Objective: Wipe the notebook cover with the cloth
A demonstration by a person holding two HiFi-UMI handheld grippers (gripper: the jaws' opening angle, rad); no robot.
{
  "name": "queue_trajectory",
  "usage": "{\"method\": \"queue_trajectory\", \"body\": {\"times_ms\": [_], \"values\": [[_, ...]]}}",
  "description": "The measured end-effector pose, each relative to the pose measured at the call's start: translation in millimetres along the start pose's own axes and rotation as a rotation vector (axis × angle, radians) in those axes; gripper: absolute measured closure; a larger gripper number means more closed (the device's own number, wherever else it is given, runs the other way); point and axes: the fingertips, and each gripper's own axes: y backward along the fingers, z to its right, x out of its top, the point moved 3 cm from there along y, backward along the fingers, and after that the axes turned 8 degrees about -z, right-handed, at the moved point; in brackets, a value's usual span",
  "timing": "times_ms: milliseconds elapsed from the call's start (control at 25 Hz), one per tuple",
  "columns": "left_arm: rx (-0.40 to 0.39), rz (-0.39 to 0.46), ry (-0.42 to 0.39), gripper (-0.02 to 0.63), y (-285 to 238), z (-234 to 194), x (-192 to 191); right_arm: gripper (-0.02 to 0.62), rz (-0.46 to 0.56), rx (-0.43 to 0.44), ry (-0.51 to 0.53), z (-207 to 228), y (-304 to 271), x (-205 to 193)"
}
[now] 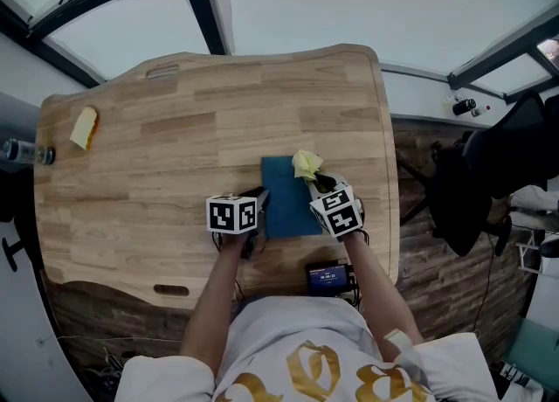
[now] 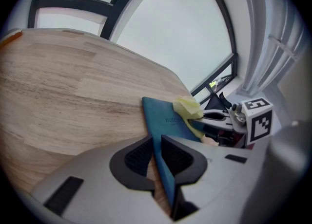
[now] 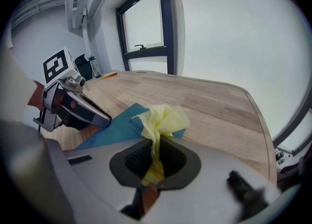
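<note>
Forearms (image 1: 371, 291) reach out from a white shirt with gold print (image 1: 297, 365), elbows kept close to the body and both wrists closing in on a flat, teal-blue, card-covered notebook (image 1: 288, 199) that lies on the near right part of a pale wooden worktop with rounded corners (image 1: 175, 147). On its left long edge the left tool (image 1: 258, 201) comes in from the side, marker cube uppermost; the left gripper view shows the dark ribbed pads pressed together on that edge, the cover running away from them toward the far corner. At the notebook's far right corner the right tool (image 1: 316, 178) points forward and slightly left, and in the right gripper view its jaws are clenched on a crumpled pale yellow cloth (image 3: 163, 121), which bunches out beyond the tips and rests against the blue cover there. The two tools sit on opposite sides of the notebook, near each other but apart. Just beside the person's waist, at the worktop's near edge, lies a small black device with a lit blue screen (image 1: 330, 276). Well apart, by the far left edge, sits a small yellow block (image 1: 84, 128). Beyond the right edge, a black chair (image 1: 476, 186) stands on a floor of dark wood planks (image 1: 437, 287).
</note>
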Motion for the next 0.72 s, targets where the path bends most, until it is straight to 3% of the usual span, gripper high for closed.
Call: {"method": "queue_trajectory", "body": {"times_ms": [720], "values": [[0.003,0.003,-0.003,0.540,1,0,0,0.558,-0.008,0.049,0.050,-25,-7,12]]}}
